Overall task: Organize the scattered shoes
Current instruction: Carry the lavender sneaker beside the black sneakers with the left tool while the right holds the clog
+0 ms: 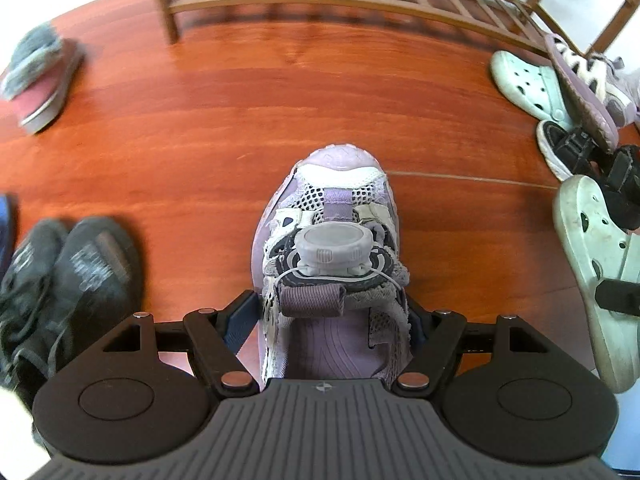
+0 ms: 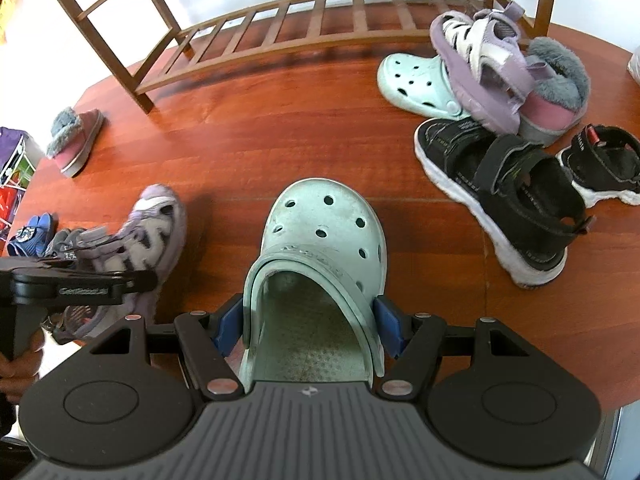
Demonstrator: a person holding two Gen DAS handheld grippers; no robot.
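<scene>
Shoes lie scattered over a reddish wooden floor (image 2: 280,136), and two of them are already in the claws. Nearest in the right wrist view, the right gripper (image 2: 308,326) is clenched on a pale mint foam clog (image 2: 320,240), its blue pads pressed to both sides of the open heel end. I judge this clog light, springy and a little slick, so a grip across the stiff side walls by the opening suits it better than the thin rim. Its long axis runs straight away from the gripper, toe to the far side, toward the rack.

In the left wrist view, the left gripper (image 1: 334,320) grasps a lilac mesh sneaker with a round grey dial fastener (image 1: 326,240) across its collar. Its upper looks soft and likely to crumple, so the firmer sides near the sole are the safer hold. It too points toe-far, lengthwise in line with the gripper.

To the left of it sits a pair of dark grey lace-up shoes (image 1: 72,280). Farther off on the right is a heap: a black strap sandal with a white sole (image 2: 504,200), a second mint clog (image 2: 416,80) with a lilac and white sandal (image 2: 480,64) tipped over it, and a pink slipper with grey fur trim (image 2: 556,92). Its mate (image 2: 76,140) lies far left. Farthest stands a brown slatted wooden shoe rack (image 2: 304,24), its lowest shelf bare.
</scene>
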